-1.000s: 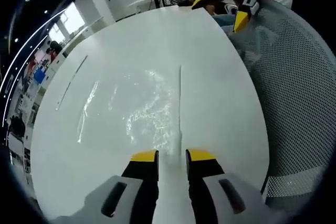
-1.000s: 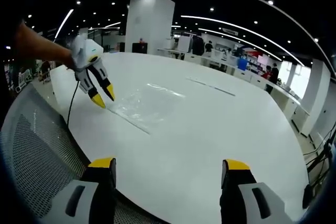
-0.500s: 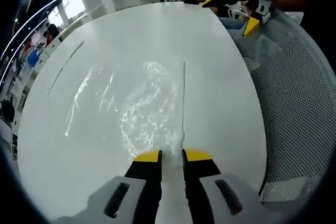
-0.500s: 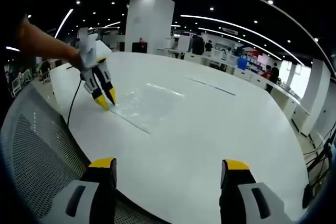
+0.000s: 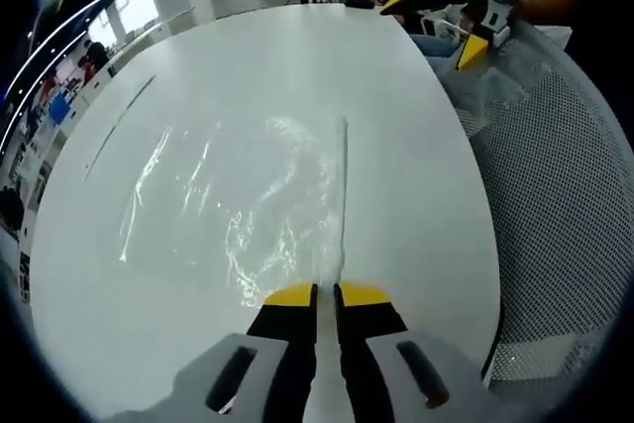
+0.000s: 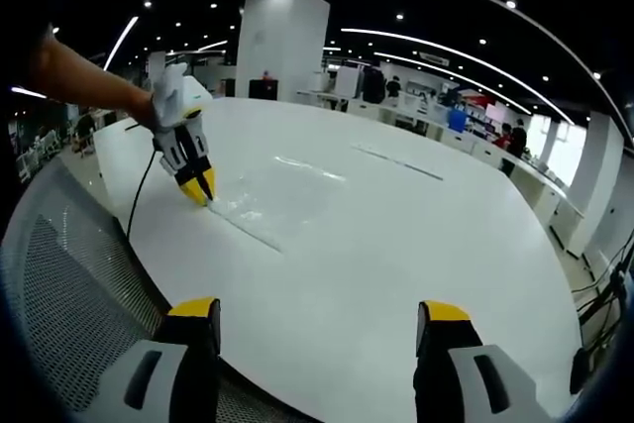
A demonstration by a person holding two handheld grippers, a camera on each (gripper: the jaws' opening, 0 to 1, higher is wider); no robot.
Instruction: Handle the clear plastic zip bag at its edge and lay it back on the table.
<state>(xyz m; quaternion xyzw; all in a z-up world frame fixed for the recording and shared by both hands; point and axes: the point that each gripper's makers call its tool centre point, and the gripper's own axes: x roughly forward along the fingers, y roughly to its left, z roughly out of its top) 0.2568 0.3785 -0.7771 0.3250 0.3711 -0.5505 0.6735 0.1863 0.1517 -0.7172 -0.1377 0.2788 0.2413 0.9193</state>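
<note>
zip bag (image 5: 238,195) lies flat on the table (image 5: 416,195), left tongs (image 5: 325,292) pinching its edge, right tongs (image 6: 322,319) spread.

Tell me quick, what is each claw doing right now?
Left claw: closed on the clear zip bag's edge.
Right claw: open, holding nothing.

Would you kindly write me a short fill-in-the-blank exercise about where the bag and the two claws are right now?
1. The clear zip bag lies flat on the white ____.
2. The left claw has closed on the bag's ____ edge.
3. The right claw hangs apart from the bag with its jaws ____.
4. Beside the table there is a grey ____ surface.

Missing words: table; zip; open; mesh
</note>
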